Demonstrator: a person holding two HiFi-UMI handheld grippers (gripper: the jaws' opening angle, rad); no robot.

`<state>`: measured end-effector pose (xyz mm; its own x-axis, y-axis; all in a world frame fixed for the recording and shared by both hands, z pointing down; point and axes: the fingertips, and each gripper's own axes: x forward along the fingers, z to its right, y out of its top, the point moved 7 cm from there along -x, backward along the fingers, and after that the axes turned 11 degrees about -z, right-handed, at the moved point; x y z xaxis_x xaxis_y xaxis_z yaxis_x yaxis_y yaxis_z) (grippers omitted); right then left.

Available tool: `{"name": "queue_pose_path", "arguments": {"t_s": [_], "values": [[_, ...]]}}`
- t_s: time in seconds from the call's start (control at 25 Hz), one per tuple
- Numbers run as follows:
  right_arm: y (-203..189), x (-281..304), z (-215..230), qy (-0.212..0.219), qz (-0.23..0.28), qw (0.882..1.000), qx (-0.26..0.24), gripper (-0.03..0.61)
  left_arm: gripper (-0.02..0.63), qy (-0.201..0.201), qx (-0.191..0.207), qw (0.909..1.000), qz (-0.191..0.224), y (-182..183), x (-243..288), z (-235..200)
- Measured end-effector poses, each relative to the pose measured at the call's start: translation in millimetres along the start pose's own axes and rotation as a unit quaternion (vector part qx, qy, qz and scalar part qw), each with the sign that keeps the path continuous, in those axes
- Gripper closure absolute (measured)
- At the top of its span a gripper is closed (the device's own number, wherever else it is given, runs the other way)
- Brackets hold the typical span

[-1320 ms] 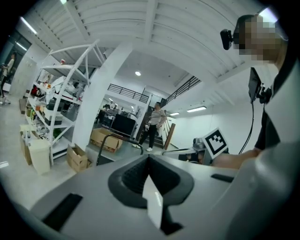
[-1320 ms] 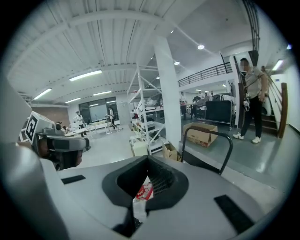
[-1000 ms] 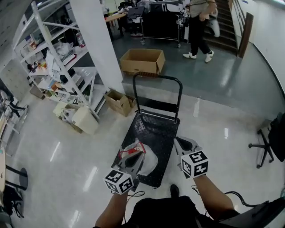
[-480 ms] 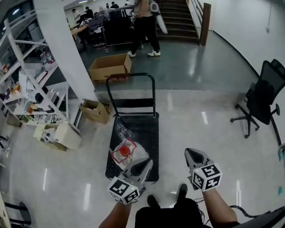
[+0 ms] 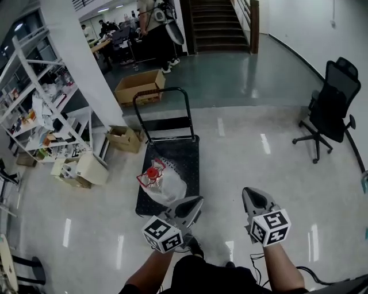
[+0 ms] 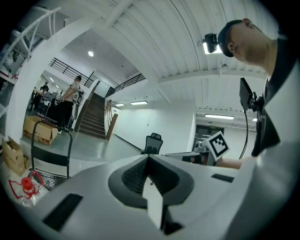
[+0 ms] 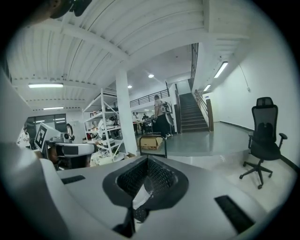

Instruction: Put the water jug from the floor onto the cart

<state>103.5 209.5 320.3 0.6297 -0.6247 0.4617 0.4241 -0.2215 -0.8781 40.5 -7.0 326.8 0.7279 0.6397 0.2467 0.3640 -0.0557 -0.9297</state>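
The water jug (image 5: 161, 182), clear with a red cap, lies on the black deck of the cart (image 5: 183, 156), near its front end. In the left gripper view the jug (image 6: 22, 190) shows low at the left, beside the cart's handle (image 6: 48, 139). My left gripper (image 5: 196, 201) is shut and empty, held just short of the cart's near edge. Its jaws (image 6: 149, 158) meet at the tip. My right gripper (image 5: 249, 193) is also shut and holds nothing, out over bare floor to the right of the cart. Its jaws (image 7: 147, 161) point toward the cart handle (image 7: 153, 139).
A black office chair (image 5: 332, 96) stands at the right. Left of the cart are a white pillar (image 5: 86, 57), shelving (image 5: 40, 109) and cardboard boxes (image 5: 123, 138). A bigger open box (image 5: 138, 86) sits behind the cart. Stairs (image 5: 210, 23) and a person (image 5: 155, 14) are farther back.
Both grippers have drawn back from the cart and off the jug, which stays lying on the deck. The view has backed off and swung right, bringing the chair in.
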Motion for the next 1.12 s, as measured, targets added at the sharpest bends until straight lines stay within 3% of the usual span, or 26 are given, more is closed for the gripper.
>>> {"name": "queue_pose_path", "arguments": {"t_s": [0.16,0.28,0.48,0.68,0.88,1.0,1.12], "values": [[-32,-66,9,0.013,0.021,0.999,-0.022,0.577,0.612,0.013,-0.014,0.9998,-0.006,-24,-3,70],[-48,-108,8,0.011,0.051,0.999,-0.009,0.577,0.612,0.016,-0.027,0.9994,-0.014,-31,-18,111],[-68,-145,-13,0.017,0.045,0.999,-0.003,0.577,0.612,0.022,-0.001,0.9996,-0.019,-38,-55,148],[-80,-180,-71,-0.006,0.058,0.998,-0.013,0.577,0.612,-0.001,0.017,0.9998,-0.007,-49,-108,169],[-131,-209,-140,-0.038,0.041,0.998,0.015,0.577,0.612,-0.04,0.038,0.9985,-0.006,-99,-173,187],[-153,-222,-183,-0.039,0.036,0.998,0.028,0.577,0.612,-0.016,0.065,0.9977,-0.015,-119,-214,188],[-167,-239,-224,-0.042,0.024,0.998,0.027,0.577,0.612,-0.022,0.044,0.9986,-0.017,-132,-248,194]]}}
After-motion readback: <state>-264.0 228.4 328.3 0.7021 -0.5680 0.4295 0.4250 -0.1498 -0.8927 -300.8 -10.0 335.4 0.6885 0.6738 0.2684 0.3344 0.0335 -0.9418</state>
